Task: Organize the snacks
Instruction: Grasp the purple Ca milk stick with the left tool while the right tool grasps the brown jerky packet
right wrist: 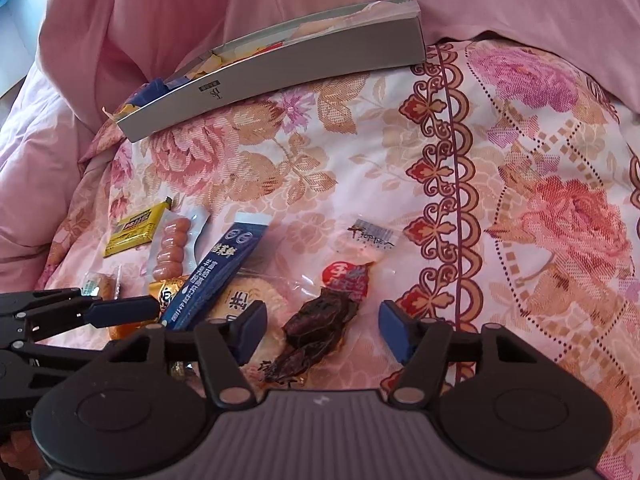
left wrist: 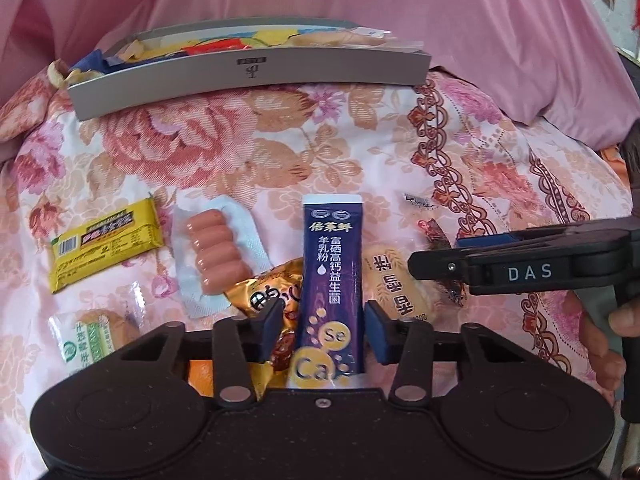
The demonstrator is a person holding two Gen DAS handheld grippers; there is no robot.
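Observation:
Snacks lie on a floral bedspread. My left gripper (left wrist: 325, 330) is open with its jaws on either side of a purple milk-powder stick (left wrist: 331, 276), close to its sides. A gold packet (left wrist: 269, 292) lies under the stick's left, a round cake packet (left wrist: 394, 284) on its right. My right gripper (right wrist: 323, 330) is open above a clear packet of dark dried meat (right wrist: 320, 328). The stick (right wrist: 218, 272) also shows in the right wrist view, with the left gripper's fingers (right wrist: 120, 312) beside it. The right gripper's fingers (left wrist: 480, 256) show in the left wrist view.
A shallow grey box (left wrist: 256, 70) filled with snacks lies at the back; it also shows in the right wrist view (right wrist: 280, 68). A yellow bar (left wrist: 106, 244), a sausage pack (left wrist: 218, 254) and a green-labelled cake (left wrist: 94, 340) lie left. Pink bedding rises behind.

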